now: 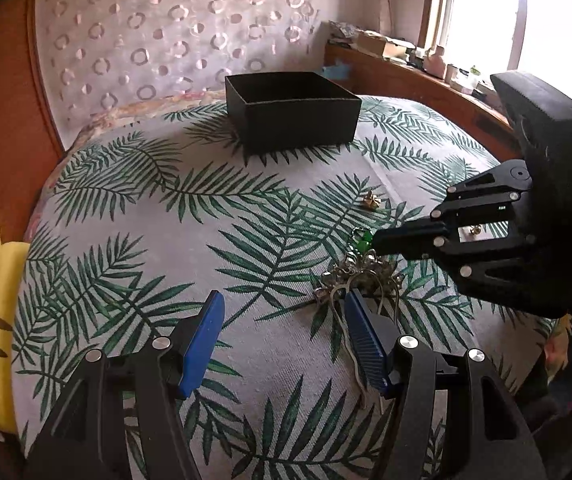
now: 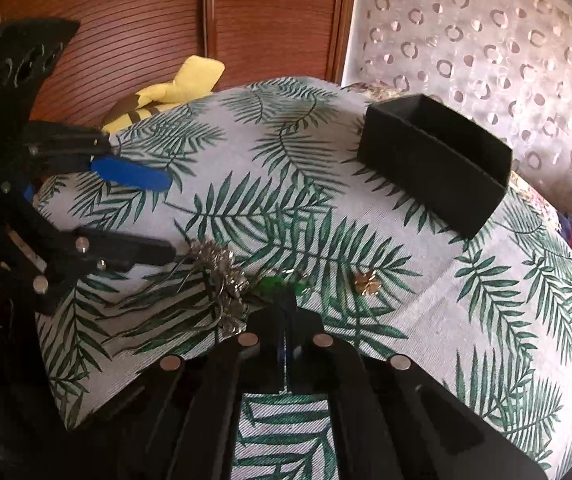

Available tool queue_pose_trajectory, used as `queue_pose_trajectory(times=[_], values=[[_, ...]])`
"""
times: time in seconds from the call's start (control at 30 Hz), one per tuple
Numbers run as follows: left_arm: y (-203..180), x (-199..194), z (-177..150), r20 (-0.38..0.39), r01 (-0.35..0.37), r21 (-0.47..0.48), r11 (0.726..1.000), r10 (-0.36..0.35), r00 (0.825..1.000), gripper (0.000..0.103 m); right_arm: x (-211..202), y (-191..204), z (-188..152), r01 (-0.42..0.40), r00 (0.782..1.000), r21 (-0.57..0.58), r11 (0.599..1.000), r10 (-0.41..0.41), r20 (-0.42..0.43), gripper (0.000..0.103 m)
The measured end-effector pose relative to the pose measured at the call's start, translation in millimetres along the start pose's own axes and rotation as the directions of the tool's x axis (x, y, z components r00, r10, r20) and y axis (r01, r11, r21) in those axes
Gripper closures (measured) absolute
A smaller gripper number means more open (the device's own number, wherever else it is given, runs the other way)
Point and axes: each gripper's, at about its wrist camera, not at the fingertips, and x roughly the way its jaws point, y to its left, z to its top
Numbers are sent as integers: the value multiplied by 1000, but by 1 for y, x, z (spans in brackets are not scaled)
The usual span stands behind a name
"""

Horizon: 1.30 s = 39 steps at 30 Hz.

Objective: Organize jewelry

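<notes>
Right gripper (image 2: 286, 300) closed, apparently pinching the small green-beaded piece (image 1: 362, 237); left gripper (image 1: 283, 316) open beside the tangled silver jewelry (image 1: 360, 274): light, snag-prone, best lifted by its cluster.

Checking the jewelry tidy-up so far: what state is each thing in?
black box: open, upright, inside not visible
left gripper: open, holding nothing
right gripper: fingers together at green piece
silver cluster: lying on cloth
gold piece: lying apart on cloth
</notes>
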Motion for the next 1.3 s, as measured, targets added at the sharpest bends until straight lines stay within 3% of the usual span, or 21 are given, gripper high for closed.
queue_pose_trajectory(times=[0.23, 0.33, 0.43, 0.53, 0.83, 0.9, 1.0, 1.3], values=[[0, 4, -2, -10, 2, -2, 1000, -2, 1000, 43, -12, -11, 4, 28, 999, 33, 999, -29, 46, 103], [-1, 4, -4, -13, 7, 1, 1000, -7, 1000, 43, -7, -7, 5, 32, 999, -7, 999, -32, 7, 102], [-2, 4, -5, -19, 33, -10, 999, -33, 999, 43, 0, -8, 6, 22, 999, -26, 999, -22, -25, 72], [-9, 6, -7, -29, 55, 1, 998, -55, 998, 41, 3, -14, 10, 0, 1000, 9, 1000, 0, -22, 71], [-31, 12, -6, -30, 55, 57, 997, -53, 998, 39, 12, -21, 19, -94, 994, 63, 994, 97, -41, 74], [-31, 11, -7, -28, 51, 58, 997, -49, 998, 39, 9, -20, 17, -99, 994, 67, 993, 102, -46, 79], [-30, 11, -7, -28, 31, 67, 997, -29, 999, 39, 5, -15, 11, -84, 994, 47, 995, 86, -63, 102], [-13, 10, -9, -28, -23, 82, 996, 26, 999, 36, 1, -19, 3, -29, 994, 45, 999, 33, -103, 103]])
